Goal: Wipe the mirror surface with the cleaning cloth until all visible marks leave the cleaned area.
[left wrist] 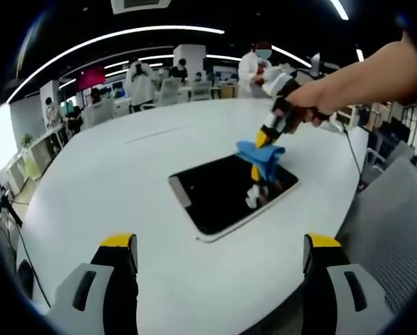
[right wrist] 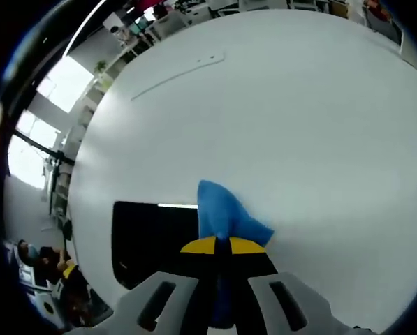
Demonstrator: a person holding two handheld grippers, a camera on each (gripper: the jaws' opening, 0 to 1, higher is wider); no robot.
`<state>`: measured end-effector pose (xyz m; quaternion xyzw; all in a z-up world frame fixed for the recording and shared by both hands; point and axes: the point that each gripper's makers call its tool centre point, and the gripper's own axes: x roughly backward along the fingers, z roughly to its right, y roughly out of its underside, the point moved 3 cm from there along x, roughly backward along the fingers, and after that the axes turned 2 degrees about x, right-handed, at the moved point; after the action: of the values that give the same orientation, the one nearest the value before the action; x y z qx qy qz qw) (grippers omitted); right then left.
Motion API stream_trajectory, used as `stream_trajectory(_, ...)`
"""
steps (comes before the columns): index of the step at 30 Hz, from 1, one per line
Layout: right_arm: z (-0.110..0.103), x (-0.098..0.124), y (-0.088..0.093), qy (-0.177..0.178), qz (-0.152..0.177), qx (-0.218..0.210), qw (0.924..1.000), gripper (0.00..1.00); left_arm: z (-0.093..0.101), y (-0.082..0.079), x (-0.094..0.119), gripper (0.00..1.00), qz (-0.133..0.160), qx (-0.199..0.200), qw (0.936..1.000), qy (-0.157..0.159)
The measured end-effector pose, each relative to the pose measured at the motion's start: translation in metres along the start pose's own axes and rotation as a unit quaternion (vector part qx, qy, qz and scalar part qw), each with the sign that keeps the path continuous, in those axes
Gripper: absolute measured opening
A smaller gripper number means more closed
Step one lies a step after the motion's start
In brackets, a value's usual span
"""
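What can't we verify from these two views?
- Marks on the mirror: too small and dark to tell in the left gripper view.
- Mirror's near part in the right gripper view: covered by the right gripper and blue cleaning cloth.
- Cloth contact patch: hidden beneath the cloth.

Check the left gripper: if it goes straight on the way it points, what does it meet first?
Probably the white table, then the near edge of the mirror lying flat between its open jaws' line. The left gripper hovers short of it; depth is unclear. Farther along, the right gripper presses the blue cloth on the glass.
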<state>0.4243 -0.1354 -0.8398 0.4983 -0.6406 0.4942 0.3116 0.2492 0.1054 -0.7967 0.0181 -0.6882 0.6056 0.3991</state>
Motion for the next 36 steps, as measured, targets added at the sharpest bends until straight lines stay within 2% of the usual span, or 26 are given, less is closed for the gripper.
stream_trajectory(13,-0.023,-0.009,0.008,-0.009,-0.003,0.000,1.0000,0.00,-0.001,0.002,0.000,0.99,-0.003,0.002,1.0000,0.001)
stream_trajectory(25,-0.040,-0.014,0.007,-0.010,0.005,0.000,0.9999,0.00,0.001,0.002,0.000,0.99,-0.005,0.000,1.0000,0.004)
stream_trajectory(27,-0.042,-0.016,0.005,-0.007,0.007,0.011,0.9999,0.00,0.000,0.000,0.000,0.99,0.001,0.004,1.0000,0.005)
stream_trajectory(36,-0.064,-0.025,0.002,-0.018,0.003,0.022,0.9996,0.00,0.003,0.004,-0.001,0.99,-0.011,-0.007,0.9999,0.009)
